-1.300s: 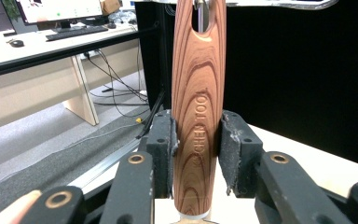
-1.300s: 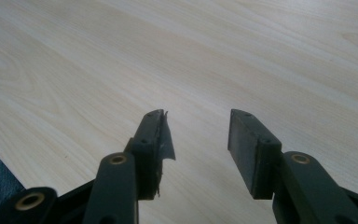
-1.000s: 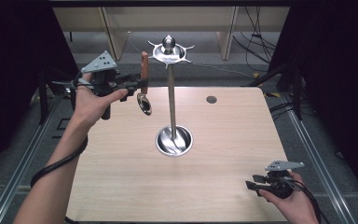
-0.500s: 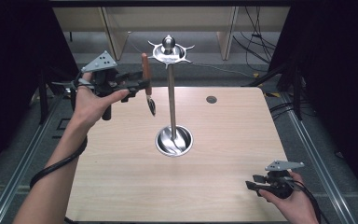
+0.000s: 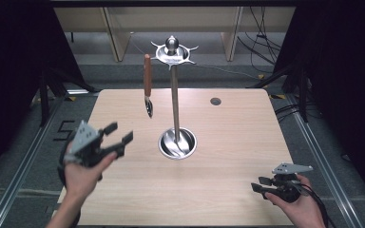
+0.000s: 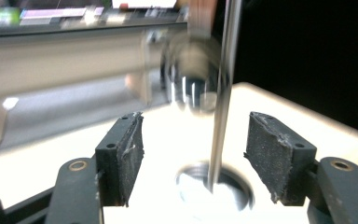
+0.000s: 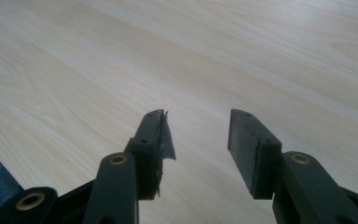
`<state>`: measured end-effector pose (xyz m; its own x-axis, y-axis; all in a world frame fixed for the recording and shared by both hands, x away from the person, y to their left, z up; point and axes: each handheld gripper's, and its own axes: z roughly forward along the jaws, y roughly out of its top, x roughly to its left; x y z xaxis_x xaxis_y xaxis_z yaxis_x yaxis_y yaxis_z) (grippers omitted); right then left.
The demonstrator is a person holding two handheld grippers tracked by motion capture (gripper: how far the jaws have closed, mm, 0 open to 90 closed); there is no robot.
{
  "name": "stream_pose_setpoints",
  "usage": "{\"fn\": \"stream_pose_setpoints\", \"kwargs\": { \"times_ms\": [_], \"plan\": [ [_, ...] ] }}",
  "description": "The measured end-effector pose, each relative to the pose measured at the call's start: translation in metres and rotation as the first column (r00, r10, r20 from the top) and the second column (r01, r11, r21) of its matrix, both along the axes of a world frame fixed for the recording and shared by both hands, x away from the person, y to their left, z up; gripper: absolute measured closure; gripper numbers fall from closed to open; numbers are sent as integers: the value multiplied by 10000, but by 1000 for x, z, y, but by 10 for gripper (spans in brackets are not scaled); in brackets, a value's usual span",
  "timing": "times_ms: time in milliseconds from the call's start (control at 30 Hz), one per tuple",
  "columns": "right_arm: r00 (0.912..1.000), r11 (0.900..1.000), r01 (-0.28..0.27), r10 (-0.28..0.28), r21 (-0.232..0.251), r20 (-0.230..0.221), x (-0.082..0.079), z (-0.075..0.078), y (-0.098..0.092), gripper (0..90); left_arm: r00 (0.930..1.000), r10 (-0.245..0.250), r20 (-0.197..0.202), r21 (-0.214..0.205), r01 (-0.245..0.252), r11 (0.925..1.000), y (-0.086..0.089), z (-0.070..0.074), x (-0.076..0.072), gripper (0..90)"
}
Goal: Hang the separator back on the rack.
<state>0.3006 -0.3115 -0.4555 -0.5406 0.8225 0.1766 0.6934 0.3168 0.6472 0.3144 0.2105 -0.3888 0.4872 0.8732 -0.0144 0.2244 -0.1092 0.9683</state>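
Wooden-handled spoon (image 5: 147, 85) hanging from the steel rack (image 5: 174, 95) at desk (image 5: 228, 142) centre, left tongs (image 5: 118, 137) just opened wide, empty, well apart from it, right tongs (image 5: 260, 184) parted, empty, at the desk's near corner.

One mark can be read: a dark figure that looks like a "5" on the grey floor (image 5: 59, 130) left of the table, seen in the high view; it may be part of a longer marking, but the rest cannot be made out. In the left gripper view, bright coloured strips along the top edge are too blurred to read as words. No other text, label, brand or number can be read.
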Motion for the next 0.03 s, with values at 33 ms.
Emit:
{"fn": "stream_pose_setpoints", "kwargs": {
  "times_ms": [33],
  "plan": [
    [9996,9998,-153,156,-109,229,2,0,-2,568,9998,181,-108,117,-180,9998,1,-13,-8,365]
  ]
}}
